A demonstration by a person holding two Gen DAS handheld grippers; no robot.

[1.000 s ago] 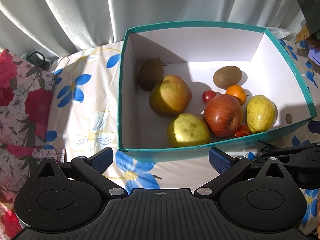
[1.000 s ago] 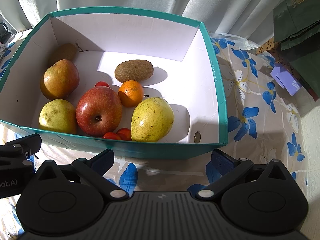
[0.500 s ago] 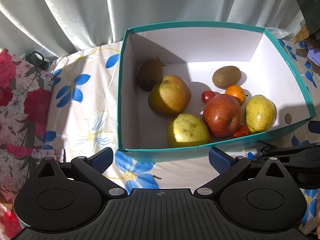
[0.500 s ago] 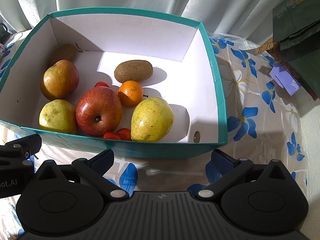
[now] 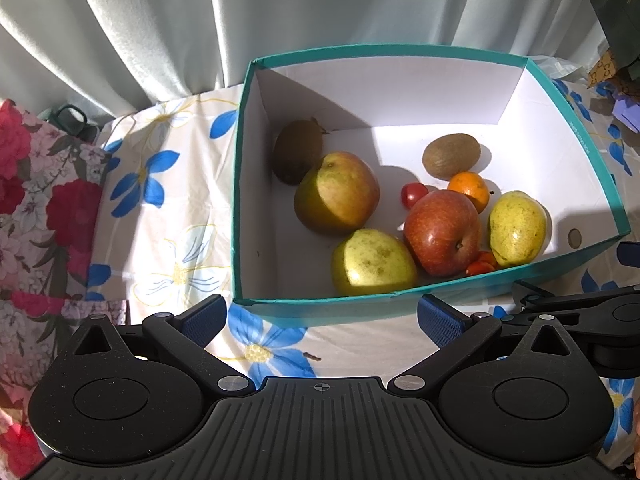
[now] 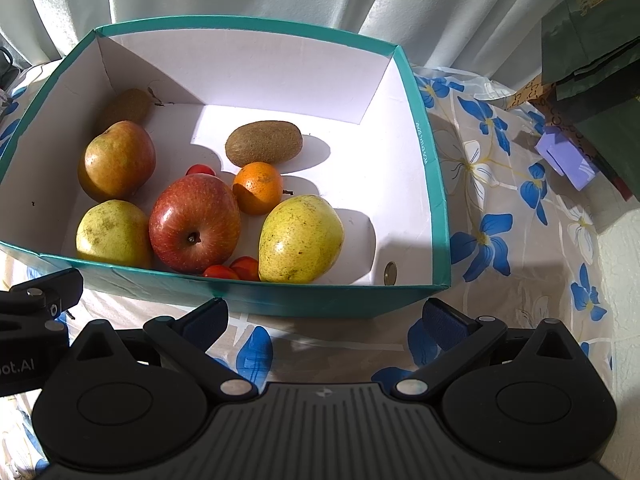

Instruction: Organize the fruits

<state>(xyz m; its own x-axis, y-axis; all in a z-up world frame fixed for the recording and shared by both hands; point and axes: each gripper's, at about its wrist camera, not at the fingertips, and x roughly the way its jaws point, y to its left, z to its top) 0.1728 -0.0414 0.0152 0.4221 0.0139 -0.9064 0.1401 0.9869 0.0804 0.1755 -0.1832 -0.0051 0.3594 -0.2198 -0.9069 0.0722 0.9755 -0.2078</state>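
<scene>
Every fruit you can see lies inside the teal box (image 6: 428, 148): two kiwis, one in the far left corner (image 5: 298, 152) and one mid-floor (image 6: 264, 142), a blushed pear (image 6: 118, 158), two yellow pears (image 6: 300, 238), a red apple (image 6: 194, 222), an orange (image 6: 258, 186) and small tomatoes (image 6: 232, 272) wedged low against the near wall. None shows on the tablecloth (image 6: 492, 200). Both your left gripper (image 5: 322, 314) and right gripper (image 6: 326, 314) hang spread wide and empty, just short of the box's near wall. That fits fruit gathered and done, or a sort within the box pending. If you reach in, clear the near wall from above and close gently on round skins.
</scene>
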